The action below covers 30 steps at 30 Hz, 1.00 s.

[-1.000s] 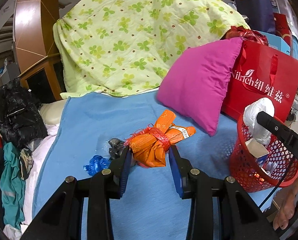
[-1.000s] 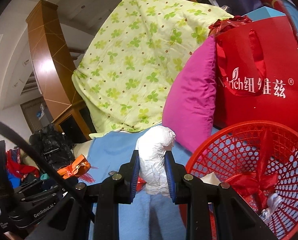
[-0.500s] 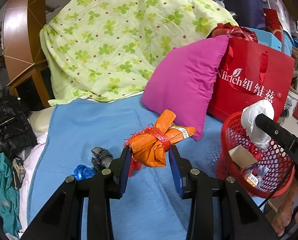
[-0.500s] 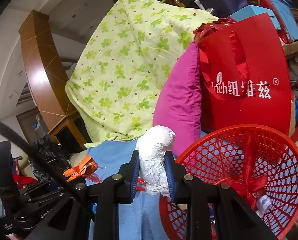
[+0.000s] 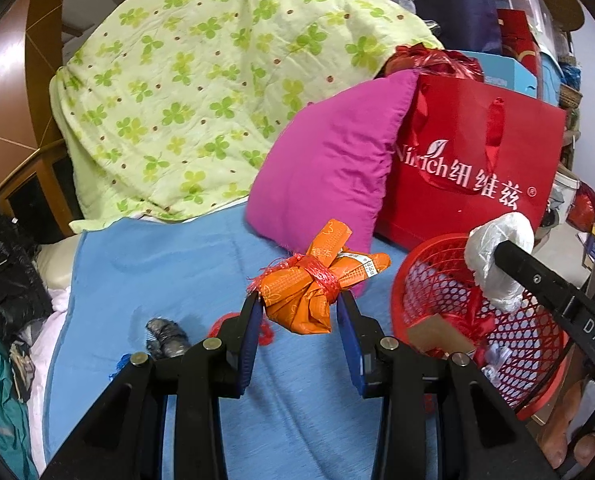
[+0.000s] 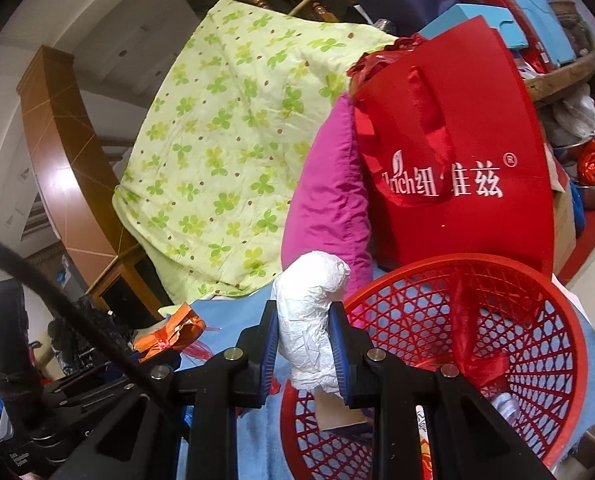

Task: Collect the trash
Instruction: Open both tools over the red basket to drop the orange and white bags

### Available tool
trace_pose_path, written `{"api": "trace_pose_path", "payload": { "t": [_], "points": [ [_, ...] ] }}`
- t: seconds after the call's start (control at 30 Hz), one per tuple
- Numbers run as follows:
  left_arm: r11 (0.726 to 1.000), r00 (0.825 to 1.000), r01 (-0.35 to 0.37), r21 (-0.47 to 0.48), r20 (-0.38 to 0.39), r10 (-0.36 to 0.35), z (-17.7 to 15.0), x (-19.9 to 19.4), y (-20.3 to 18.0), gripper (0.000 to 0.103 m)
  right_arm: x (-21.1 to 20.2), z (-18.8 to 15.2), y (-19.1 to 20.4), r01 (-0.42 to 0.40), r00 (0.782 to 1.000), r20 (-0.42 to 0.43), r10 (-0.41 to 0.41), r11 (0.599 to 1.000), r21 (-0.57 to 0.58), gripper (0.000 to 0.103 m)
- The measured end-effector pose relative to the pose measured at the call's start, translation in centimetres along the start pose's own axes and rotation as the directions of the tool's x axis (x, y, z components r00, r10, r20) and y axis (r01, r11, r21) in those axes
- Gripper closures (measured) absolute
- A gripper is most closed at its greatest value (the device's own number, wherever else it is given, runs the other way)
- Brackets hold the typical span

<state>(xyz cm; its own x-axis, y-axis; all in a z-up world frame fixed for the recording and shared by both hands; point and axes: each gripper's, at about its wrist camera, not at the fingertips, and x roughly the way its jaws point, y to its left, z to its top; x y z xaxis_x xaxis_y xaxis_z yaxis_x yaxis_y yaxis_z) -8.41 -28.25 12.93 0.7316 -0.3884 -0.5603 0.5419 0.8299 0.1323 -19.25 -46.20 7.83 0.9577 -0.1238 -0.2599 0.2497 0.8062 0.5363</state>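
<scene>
My left gripper (image 5: 299, 310) is shut on an orange wrapper bundle (image 5: 313, 292) tied with red netting, held above the blue bed sheet (image 5: 145, 276), left of the red mesh basket (image 5: 537, 368). My right gripper (image 6: 303, 326) is shut on a crumpled white plastic wad (image 6: 311, 320), held over the near left rim of the red basket (image 6: 545, 360). The wad also shows in the left wrist view (image 5: 497, 256). The basket holds a cardboard piece (image 5: 437, 336), red ribbon and other trash. A grey wrapper (image 5: 165, 334) and a blue scrap lie on the sheet at left.
A magenta pillow (image 5: 325, 168) and a red gift bag (image 5: 469, 164) stand behind the basket. A green clover quilt (image 5: 201, 92) is heaped at the back. Dark clothes (image 5: 1, 276) hang off the bed's left edge.
Both grippers have moved right toward the basket with their loads. The white wad now hangs over the basket's rim; the orange bundle is closer to the basket.
</scene>
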Motion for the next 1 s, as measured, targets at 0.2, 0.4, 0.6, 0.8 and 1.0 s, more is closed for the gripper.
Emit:
{"api": "trace_pose_path", "payload": {
  "t": [0.2,0.4,0.6,0.8,1.0],
  "points": [
    [0.999,0.999,0.04,0.019,0.005,-0.04,0.6,0.2,-1.5,0.063,-0.3,0.4,-0.8,0.023,1.0,0.011,-0.023,1.0,0.021,0.076],
    [0.993,0.994,0.109,0.04,0.007,-0.109,0.8,0.6,-3.0,0.063,-0.5,0.7,-1.8,0.055,0.998,0.02,-0.056,0.997,0.051,0.076],
    [0.985,0.986,0.167,0.053,-0.01,-0.167,0.8,1.6,-4.1,0.063,-0.5,1.0,-3.1,0.09,0.996,0.018,-0.092,0.991,0.097,0.076],
    [0.973,0.974,0.223,0.056,-0.056,-0.22,0.7,3.0,-5.1,0.063,-0.1,1.2,-4.2,0.141,0.99,0.005,-0.142,0.982,0.125,0.074],
    [0.949,0.945,0.311,0.046,-0.119,-0.304,0.4,4.6,-5.9,0.063,0.5,1.3,-5.6,0.18,0.984,-0.022,-0.179,0.968,0.177,0.074]
  ]
}}
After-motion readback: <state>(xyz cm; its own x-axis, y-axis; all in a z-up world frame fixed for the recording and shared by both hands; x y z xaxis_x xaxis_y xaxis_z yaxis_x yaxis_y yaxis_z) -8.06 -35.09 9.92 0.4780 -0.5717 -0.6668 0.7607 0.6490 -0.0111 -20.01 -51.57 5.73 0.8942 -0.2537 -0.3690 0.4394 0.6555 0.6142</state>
